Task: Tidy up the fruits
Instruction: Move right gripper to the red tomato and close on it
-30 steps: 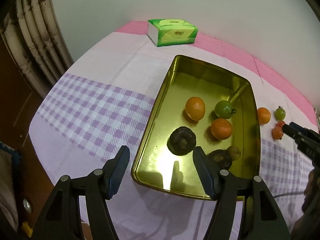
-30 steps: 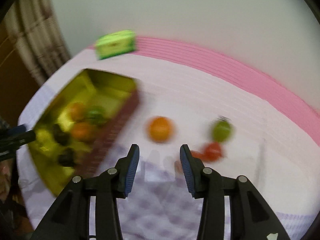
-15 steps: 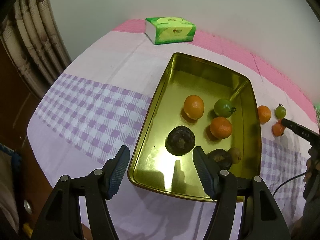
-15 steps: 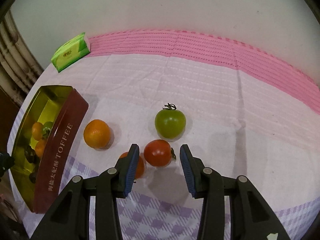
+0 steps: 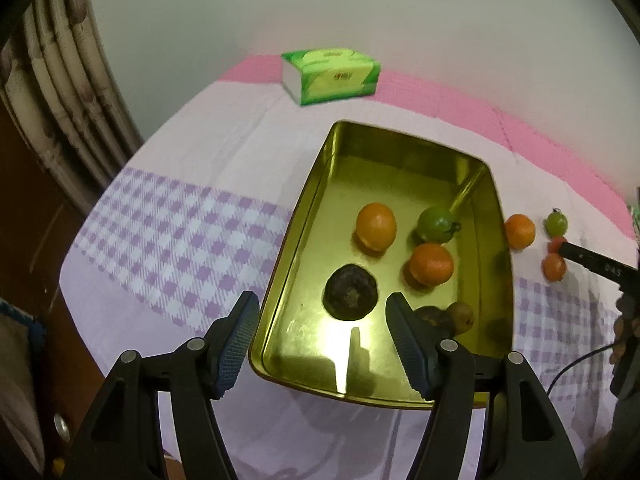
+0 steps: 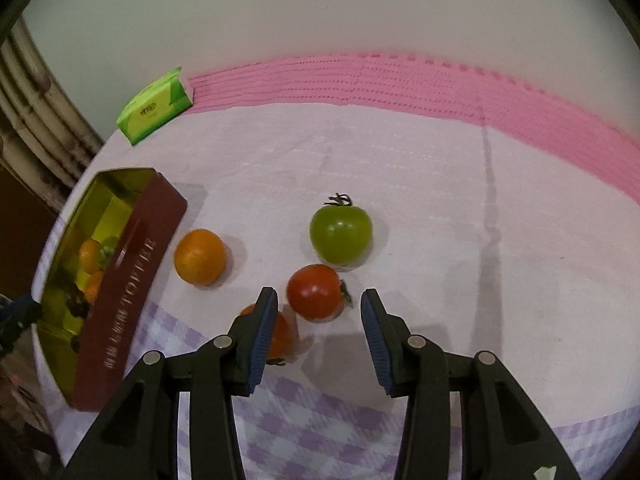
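Note:
A gold tin [image 5: 280,280] holds two oranges [image 5: 376,226], a green tomato [image 5: 436,224], a dark round fruit [image 5: 350,298] and two small brown fruits [image 5: 460,316]. My left gripper [image 5: 321,300] hovers open over the tin's near end, with nothing between its fingers. On the cloth to the right of the tin lie an orange [image 6: 200,256], a green tomato [image 6: 341,233], a red tomato [image 6: 316,291] and an orange-red fruit [image 6: 282,336]. My right gripper [image 6: 319,300] is open, and the red tomato sits just ahead of its fingertips, untouched. The left finger partly hides the orange-red fruit.
A green tissue pack [image 5: 330,76] lies at the far edge of the table by the wall. The tin's red outer wall [image 6: 124,292] reads TOFFEE. The cloth is white with purple checks near me and pink at the back. A curtain [image 5: 52,92] hangs at the left.
My right gripper swung right from the tin to the loose fruits and came down close to the red tomato. The left gripper stayed over the tin.

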`<state>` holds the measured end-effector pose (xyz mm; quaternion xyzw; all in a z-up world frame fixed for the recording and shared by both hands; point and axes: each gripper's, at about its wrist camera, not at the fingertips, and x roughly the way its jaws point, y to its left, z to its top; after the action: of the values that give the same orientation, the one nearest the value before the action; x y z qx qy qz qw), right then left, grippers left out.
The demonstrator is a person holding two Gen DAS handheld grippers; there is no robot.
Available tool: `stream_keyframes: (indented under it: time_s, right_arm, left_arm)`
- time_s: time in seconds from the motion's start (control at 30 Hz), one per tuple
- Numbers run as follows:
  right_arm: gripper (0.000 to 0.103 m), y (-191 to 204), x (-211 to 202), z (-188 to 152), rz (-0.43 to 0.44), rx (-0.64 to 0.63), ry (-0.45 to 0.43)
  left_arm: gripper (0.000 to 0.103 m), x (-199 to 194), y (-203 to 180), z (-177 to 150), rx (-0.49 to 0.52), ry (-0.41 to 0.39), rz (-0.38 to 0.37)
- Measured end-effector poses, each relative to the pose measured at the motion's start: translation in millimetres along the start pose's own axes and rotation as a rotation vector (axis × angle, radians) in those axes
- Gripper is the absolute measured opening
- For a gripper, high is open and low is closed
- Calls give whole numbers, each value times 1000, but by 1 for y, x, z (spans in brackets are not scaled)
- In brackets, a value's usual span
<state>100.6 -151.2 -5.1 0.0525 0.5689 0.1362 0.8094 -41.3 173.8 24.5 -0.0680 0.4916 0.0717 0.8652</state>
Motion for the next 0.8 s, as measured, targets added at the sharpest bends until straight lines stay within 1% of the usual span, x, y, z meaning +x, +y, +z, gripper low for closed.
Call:
stream_keyframes:
  time_s: [0.07, 0.1, 0.2, 0.3, 0.33, 0.37, 0.47, 0.53, 0.6, 0.67, 0.73, 0.8]
  right_arm:
    - [41, -2, 4, 3, 21, 34, 20]
    - [43, -4, 7, 5, 38, 60, 33]
    - [42, -12, 13, 9, 92, 137, 75]
    - [36, -16, 18, 11, 135, 178, 94]
    - [32, -16, 18, 11, 131, 183, 98]
    - [29, -16, 20, 12, 129, 185, 101]
    - [29, -17, 18, 11, 136, 190, 100]
    - [29, -17, 14, 8, 107, 174, 85]
    - [29, -18, 4, 6, 74, 149, 49]
    - [28, -20, -10, 1, -4, 94, -11]
    - [28, -25, -22, -9, -100, 30, -71]
    - [28, -32, -27, -24, -149, -7, -101]
  left_arm:
    - [67, -1, -4, 1, 12, -1, 4]
    - [67, 0, -6, 1, 17, 6, 2]
    - [67, 3, -11, 0, 28, 19, 2]
    - [67, 4, -16, 0, 40, 25, 7]
    - [67, 4, -17, 0, 43, 25, 8]
    - [67, 4, -18, 1, 44, 24, 8]
    - [67, 4, -21, 3, 43, 25, 7]
    - [67, 3, -24, 5, 43, 24, 3]
    - [67, 1, -31, 8, 55, 21, -6]
    - [67, -2, -41, 11, 79, 13, -20]
    - [67, -5, -57, 16, 99, 10, -48]
    - [67, -6, -77, 20, 126, 10, -90]
